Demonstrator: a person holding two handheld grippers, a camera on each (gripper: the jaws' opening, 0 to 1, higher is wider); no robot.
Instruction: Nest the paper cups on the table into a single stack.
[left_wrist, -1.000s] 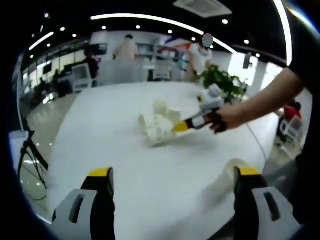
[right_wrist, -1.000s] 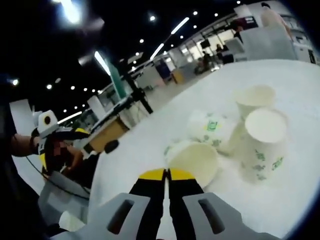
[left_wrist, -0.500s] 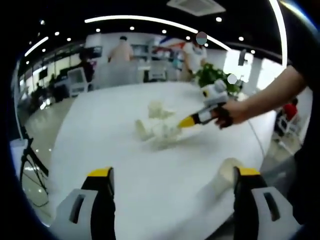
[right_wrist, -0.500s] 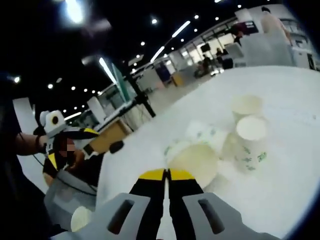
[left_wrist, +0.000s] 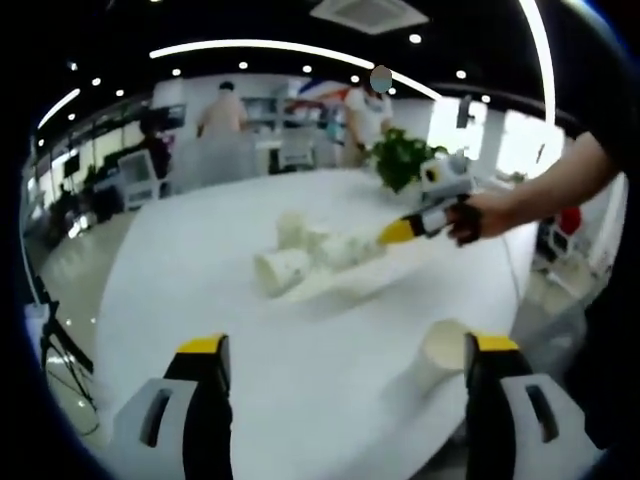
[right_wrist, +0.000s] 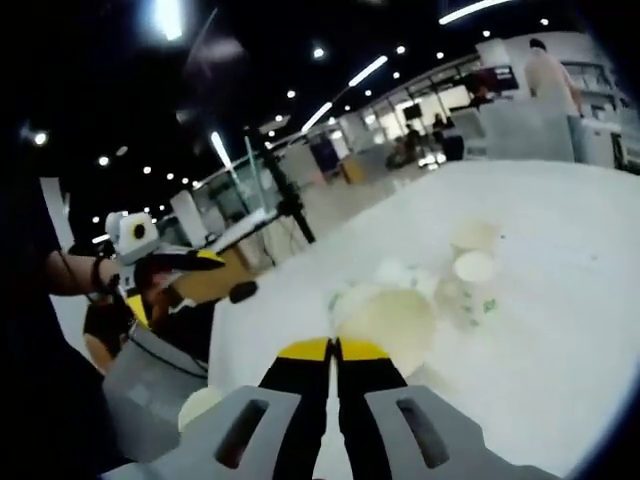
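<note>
Paper cup (right_wrist: 390, 322) sits pinched at the tips of your right gripper (right_wrist: 333, 350), jaws pressed together on its rim, mouth toward the camera. It has come up and away from the cluster of cups (right_wrist: 462, 275) on the table (right_wrist: 560, 230), which now lies farther ahead than a second ago. So one cup is lifted, none nested yet. Your left gripper (left_wrist: 340, 350) hangs spread and empty, a lone cup (left_wrist: 438, 352) just inside its right jaw.
</note>
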